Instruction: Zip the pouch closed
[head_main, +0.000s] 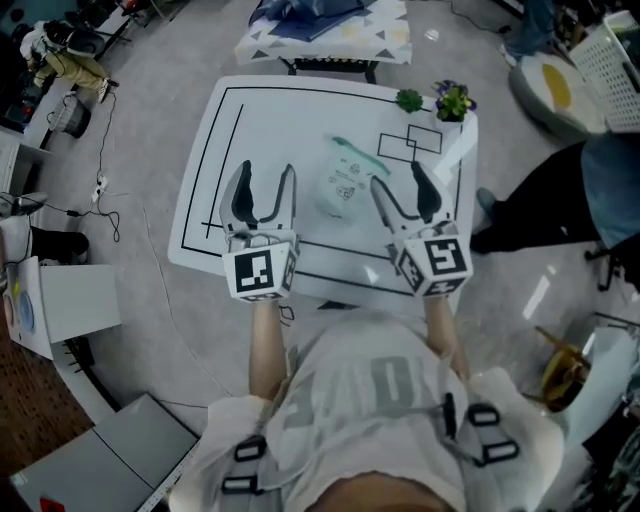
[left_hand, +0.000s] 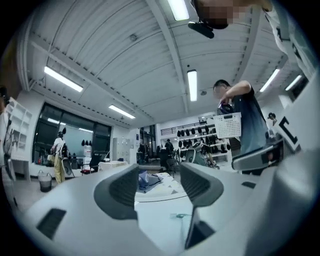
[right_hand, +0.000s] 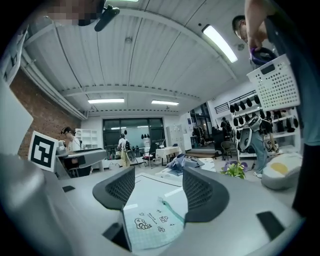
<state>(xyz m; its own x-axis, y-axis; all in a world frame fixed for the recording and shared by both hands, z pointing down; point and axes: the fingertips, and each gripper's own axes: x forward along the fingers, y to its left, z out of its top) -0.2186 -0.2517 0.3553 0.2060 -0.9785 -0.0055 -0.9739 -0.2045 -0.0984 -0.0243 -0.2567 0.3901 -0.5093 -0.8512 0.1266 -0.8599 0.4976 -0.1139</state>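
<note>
The zipping is, by the look of it, not yet under way: neither tool is touching the pouch, which is lying flat near the middle of the white table, and whether its teal zipper edge is open or closed is not showing clearly enough to say. The left gripper is hovering over the table with its jaws spread wide and nothing between them; in the left gripper view the gap of the left gripper is showing only bare tabletop, with a small teal scrap low and to the right. The right gripper is likewise holding its jaws apart, pinching nothing. The pouch is sitting between the two tools, nearer the right one, and in the right gripper view the pouch is lying on the table low in the gap between the jaws, with neither pad pressing on it. Gripping the pouch and drawing the slider along are probably what is left.
</note>
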